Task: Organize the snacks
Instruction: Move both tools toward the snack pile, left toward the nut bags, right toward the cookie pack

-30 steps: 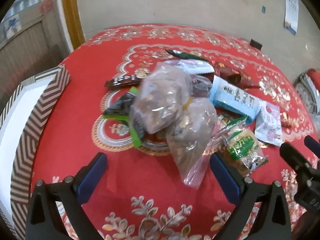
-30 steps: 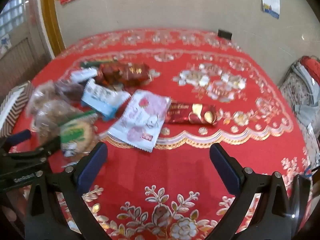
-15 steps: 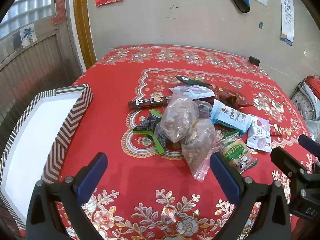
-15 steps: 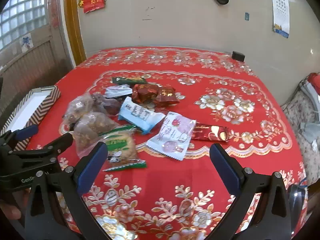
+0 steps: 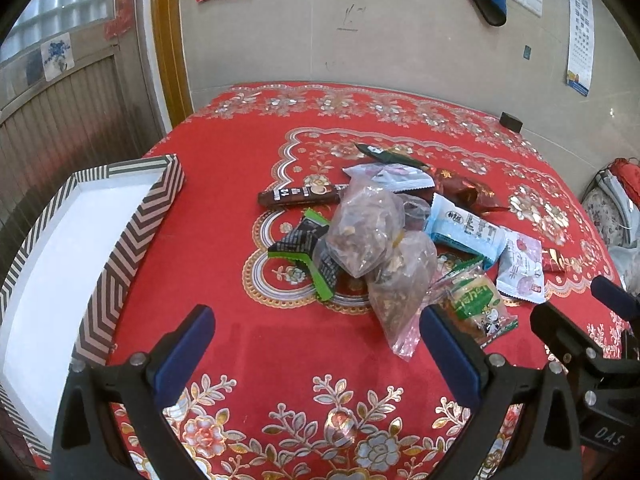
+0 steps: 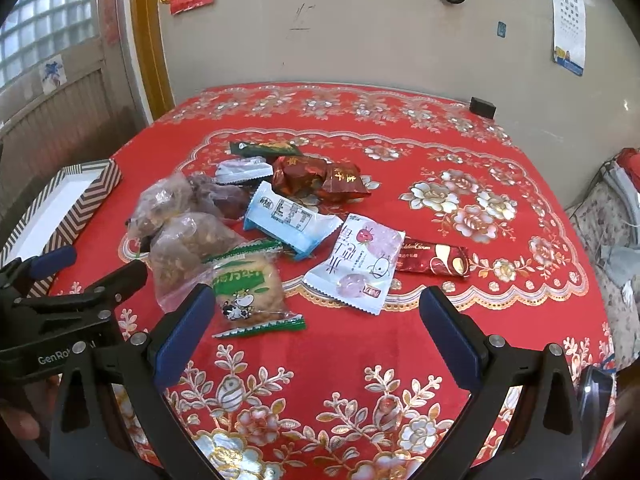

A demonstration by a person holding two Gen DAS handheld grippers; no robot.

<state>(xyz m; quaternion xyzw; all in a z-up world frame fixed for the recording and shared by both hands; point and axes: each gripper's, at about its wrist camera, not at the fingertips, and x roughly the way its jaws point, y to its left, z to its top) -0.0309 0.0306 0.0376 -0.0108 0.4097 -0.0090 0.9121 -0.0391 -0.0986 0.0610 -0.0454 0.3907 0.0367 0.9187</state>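
Note:
A pile of snacks lies on the red tablecloth: two clear bags of nuts (image 5: pixel 376 236) (image 6: pixel 180 220), a green cookie pack (image 5: pixel 476 304) (image 6: pixel 244 284), a light blue pack (image 5: pixel 464 232) (image 6: pixel 288 216), a white and pink pack (image 6: pixel 360 264), a red bar (image 6: pixel 432 260), red wrapped sweets (image 6: pixel 316 176), a brown bar (image 5: pixel 300 194). A striped box (image 5: pixel 52 264) with a white inside sits at the left. My left gripper (image 5: pixel 316 344) is open and empty, in front of the pile. My right gripper (image 6: pixel 316 328) is open and empty, near the white and pink pack.
The table (image 5: pixel 248 336) stands against a tiled wall. A small black object (image 6: pixel 482 107) sits at the table's far edge. A patterned seat (image 6: pixel 612 216) stands to the right. The left gripper also shows in the right wrist view (image 6: pixel 76 276).
Both grippers have pulled back and up from the snack pile, so more of the table and the striped box now show. Both stay open and empty.

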